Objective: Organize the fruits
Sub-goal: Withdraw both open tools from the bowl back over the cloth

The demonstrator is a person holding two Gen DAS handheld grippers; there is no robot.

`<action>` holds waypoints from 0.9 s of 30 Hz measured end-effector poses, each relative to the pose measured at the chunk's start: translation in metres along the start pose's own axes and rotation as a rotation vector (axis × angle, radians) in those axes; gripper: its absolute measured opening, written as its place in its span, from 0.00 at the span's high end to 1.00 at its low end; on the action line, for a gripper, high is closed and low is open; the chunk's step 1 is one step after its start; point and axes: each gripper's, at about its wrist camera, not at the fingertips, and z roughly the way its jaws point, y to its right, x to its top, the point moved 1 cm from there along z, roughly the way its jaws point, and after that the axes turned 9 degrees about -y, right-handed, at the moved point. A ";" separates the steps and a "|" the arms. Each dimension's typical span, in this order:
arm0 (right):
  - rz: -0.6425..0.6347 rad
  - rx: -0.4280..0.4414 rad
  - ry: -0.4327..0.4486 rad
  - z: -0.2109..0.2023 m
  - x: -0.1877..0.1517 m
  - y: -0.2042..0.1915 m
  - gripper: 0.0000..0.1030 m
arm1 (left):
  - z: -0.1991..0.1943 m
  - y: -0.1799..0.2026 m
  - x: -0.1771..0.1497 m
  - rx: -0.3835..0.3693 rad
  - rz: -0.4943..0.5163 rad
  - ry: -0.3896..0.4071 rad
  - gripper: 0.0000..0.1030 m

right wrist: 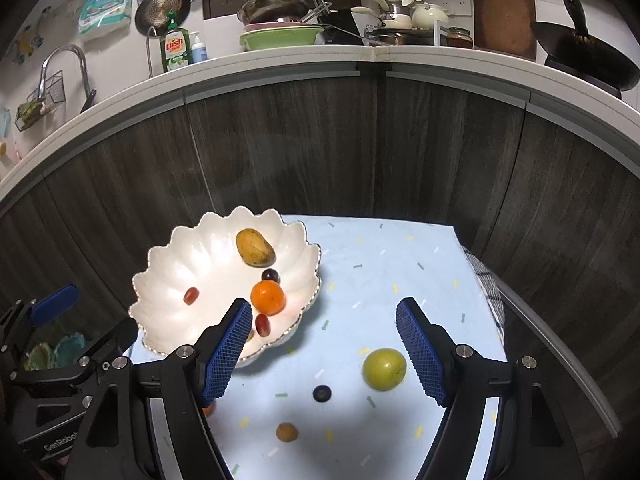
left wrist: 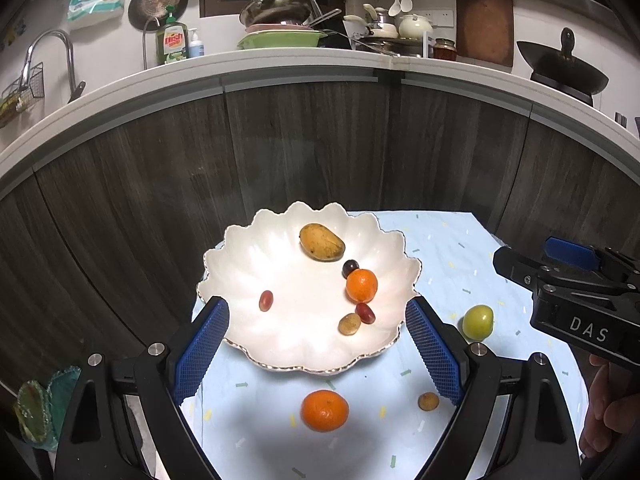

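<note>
A white scalloped bowl (left wrist: 248, 264) (right wrist: 180, 280) stands on a light blue cloth and holds a mango (left wrist: 321, 241) (right wrist: 254, 247), an orange (left wrist: 361, 285) (right wrist: 267, 297), red and dark grapes and a small brown fruit (left wrist: 350, 324). On the cloth lie a second orange (left wrist: 324, 409), another brown fruit (left wrist: 428, 401) (right wrist: 287, 432), a green fruit (left wrist: 477, 321) (right wrist: 384, 369) and a dark berry (right wrist: 321, 393). My left gripper (left wrist: 317, 320) hangs open above the bowl's near rim, empty. My right gripper (right wrist: 324, 320) is open and empty, with the green fruit near its right finger.
Dark wood cabinet fronts rise just behind the cloth-covered table (right wrist: 380, 264). Above them a white counter (left wrist: 280, 64) carries pans, dishes and a soap bottle. A checked cloth (right wrist: 486, 284) hangs at the table's right edge. Green netting (left wrist: 36, 412) lies low on the left.
</note>
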 end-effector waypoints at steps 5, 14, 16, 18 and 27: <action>-0.004 -0.002 -0.017 0.004 -0.010 0.000 0.27 | 0.001 0.000 -0.008 0.003 0.004 -0.009 0.12; -0.013 0.000 -0.047 0.015 -0.021 -0.005 0.27 | 0.007 -0.004 -0.023 0.008 0.002 -0.039 0.12; -0.017 0.001 -0.053 0.018 -0.023 -0.007 0.27 | 0.010 -0.006 -0.026 0.007 0.000 -0.048 0.12; -0.021 0.002 -0.058 0.020 -0.024 -0.008 0.27 | 0.014 -0.007 -0.029 0.006 -0.004 -0.059 0.12; -0.029 0.002 -0.084 0.034 -0.035 -0.010 0.27 | 0.026 -0.009 -0.043 0.006 -0.003 -0.087 0.12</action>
